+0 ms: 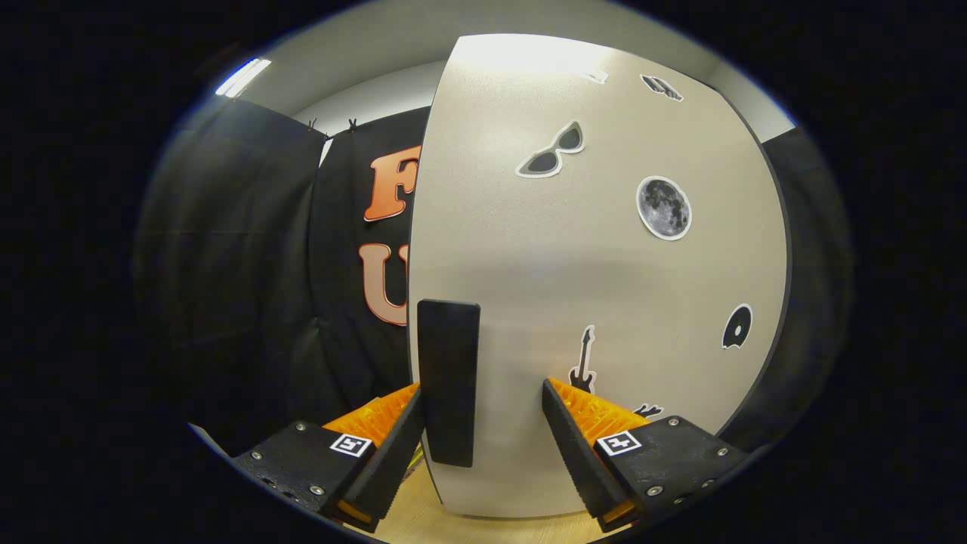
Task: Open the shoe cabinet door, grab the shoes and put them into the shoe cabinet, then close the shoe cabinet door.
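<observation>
The shoe cabinet door [604, 287] is a pale, matte panel with a dark edge, standing upright and taking up the space straight ahead of the tongs [483, 423]. A dark, upright handle [449, 381] is fixed near the door's left edge, and it sits between the two fingers, close against the left finger [393, 446] and apart from the right finger [574, 446]. The tongs are spread apart, not clamped on the handle. Stickers dot the panel: sunglasses [551, 149], a moon [664, 208], a guitar [583, 361], and a record [736, 327]. Below the door runs a light wooden floor [423, 521]. Black cloth [249, 287] hangs left of the door, under a white ceiling with a strip light [242, 76].
</observation>
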`<action>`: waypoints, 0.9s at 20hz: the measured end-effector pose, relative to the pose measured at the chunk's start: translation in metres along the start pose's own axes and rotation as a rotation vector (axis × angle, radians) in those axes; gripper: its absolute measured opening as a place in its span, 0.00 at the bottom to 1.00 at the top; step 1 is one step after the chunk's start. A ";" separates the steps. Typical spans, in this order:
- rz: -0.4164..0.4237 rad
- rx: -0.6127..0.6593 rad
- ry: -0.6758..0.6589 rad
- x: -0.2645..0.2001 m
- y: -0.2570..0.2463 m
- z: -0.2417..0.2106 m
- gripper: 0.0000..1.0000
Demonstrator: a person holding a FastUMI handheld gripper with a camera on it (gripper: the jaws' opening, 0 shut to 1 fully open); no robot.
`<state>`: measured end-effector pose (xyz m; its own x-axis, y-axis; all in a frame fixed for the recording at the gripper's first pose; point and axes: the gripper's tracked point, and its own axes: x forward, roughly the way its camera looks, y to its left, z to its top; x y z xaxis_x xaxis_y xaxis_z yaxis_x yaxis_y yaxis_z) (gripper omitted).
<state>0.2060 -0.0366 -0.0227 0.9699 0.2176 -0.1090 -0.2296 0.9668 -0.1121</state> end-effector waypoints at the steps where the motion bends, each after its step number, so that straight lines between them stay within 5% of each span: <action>1: -0.005 0.001 0.002 0.000 0.000 0.000 0.93; 9: 0.036 -0.025 -0.023 -0.037 0.028 0.008 0.93; 18: -0.024 0.002 -0.053 -0.156 0.026 0.016 0.94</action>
<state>0.0501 -0.0431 0.0071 0.9781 0.2008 -0.0538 -0.2058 0.9722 -0.1120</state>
